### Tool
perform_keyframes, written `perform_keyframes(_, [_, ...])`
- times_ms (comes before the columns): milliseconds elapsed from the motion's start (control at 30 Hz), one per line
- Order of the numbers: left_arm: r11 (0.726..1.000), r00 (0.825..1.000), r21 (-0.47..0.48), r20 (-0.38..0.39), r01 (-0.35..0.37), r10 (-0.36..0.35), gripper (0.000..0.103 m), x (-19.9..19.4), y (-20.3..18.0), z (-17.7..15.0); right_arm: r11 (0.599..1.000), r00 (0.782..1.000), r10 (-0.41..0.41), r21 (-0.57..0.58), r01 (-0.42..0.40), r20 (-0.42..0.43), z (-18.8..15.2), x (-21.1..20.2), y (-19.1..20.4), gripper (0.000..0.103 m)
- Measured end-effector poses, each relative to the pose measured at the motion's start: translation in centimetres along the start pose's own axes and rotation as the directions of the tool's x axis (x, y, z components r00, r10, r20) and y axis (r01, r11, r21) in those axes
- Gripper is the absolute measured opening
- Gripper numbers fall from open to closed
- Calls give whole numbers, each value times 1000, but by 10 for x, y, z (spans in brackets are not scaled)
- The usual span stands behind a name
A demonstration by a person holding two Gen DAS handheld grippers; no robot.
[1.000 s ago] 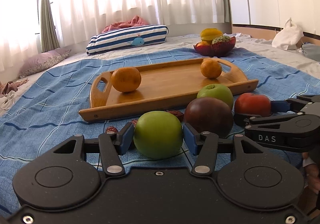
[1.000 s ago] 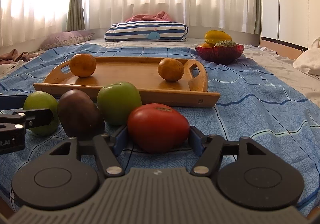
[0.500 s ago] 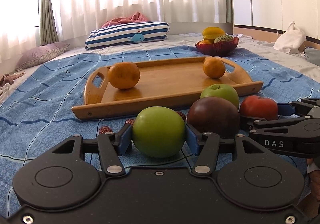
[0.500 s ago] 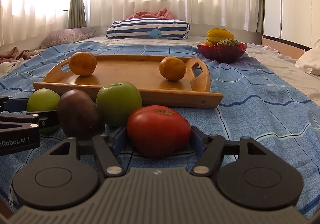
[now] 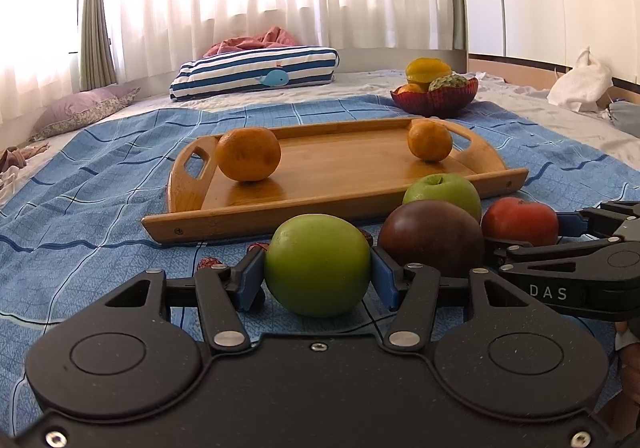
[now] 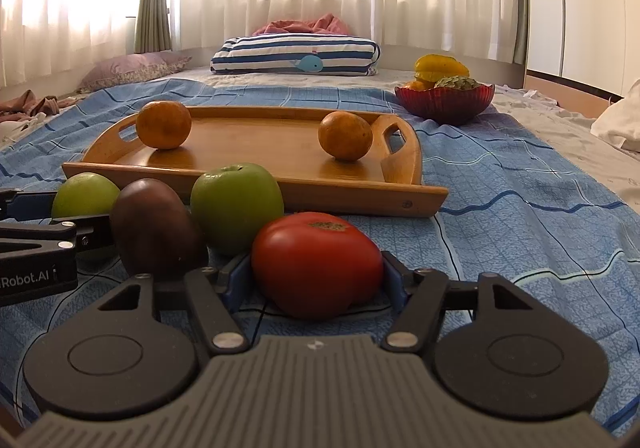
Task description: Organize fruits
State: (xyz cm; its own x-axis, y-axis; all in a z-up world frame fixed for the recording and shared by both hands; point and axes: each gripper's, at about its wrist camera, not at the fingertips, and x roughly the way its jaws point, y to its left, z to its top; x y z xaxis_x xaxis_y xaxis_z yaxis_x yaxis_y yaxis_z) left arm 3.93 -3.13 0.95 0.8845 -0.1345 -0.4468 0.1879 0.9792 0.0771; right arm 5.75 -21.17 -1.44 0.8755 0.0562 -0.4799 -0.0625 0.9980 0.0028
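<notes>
My left gripper (image 5: pixel 318 274) is shut on a green apple (image 5: pixel 317 264) low over the blue blanket. My right gripper (image 6: pixel 316 276) is shut on a red tomato (image 6: pixel 318 264), which also shows in the left wrist view (image 5: pixel 519 221). Between them lie a dark purple fruit (image 5: pixel 432 238) and a second green apple (image 5: pixel 442 193). A wooden tray (image 5: pixel 340 167) just beyond holds two oranges (image 5: pixel 249 153) (image 5: pixel 430 139). The left gripper shows at the left edge of the right wrist view (image 6: pixel 40 248).
A red bowl (image 5: pixel 434 97) with yellow and other fruit stands behind the tray on the right. Small red dates (image 5: pixel 210 262) lie by the tray's front edge. A striped pillow (image 5: pixel 256 73) lies at the back, and a white bag (image 5: pixel 580 81) at far right.
Both grippers hold their fruit as before; the views have shifted slightly, with the tray a little lower and nearer in frame.
</notes>
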Motion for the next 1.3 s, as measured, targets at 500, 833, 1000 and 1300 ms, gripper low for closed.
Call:
perform_keyframes(500, [1000,1000,-22,2,-4,4,54,-9,3,8,997,999,-45,57,43,31,3,-11,-5,67])
perform_keyframes(833, [999,999,-35,27,-15,16,54,-16,5,20,997,996,-54,61,51,65,12,-18,-8,67])
perform_keyframes(1000, [999,999,-35,35,-20,21,54,-18,6,24,996,996,-51,70,46,75,14,-21,-8,67])
perform_keyframes(1300, [998,997,-46,59,-37,39,54,-19,12,34,997,993,-38,68,31,111,24,-24,-5,67])
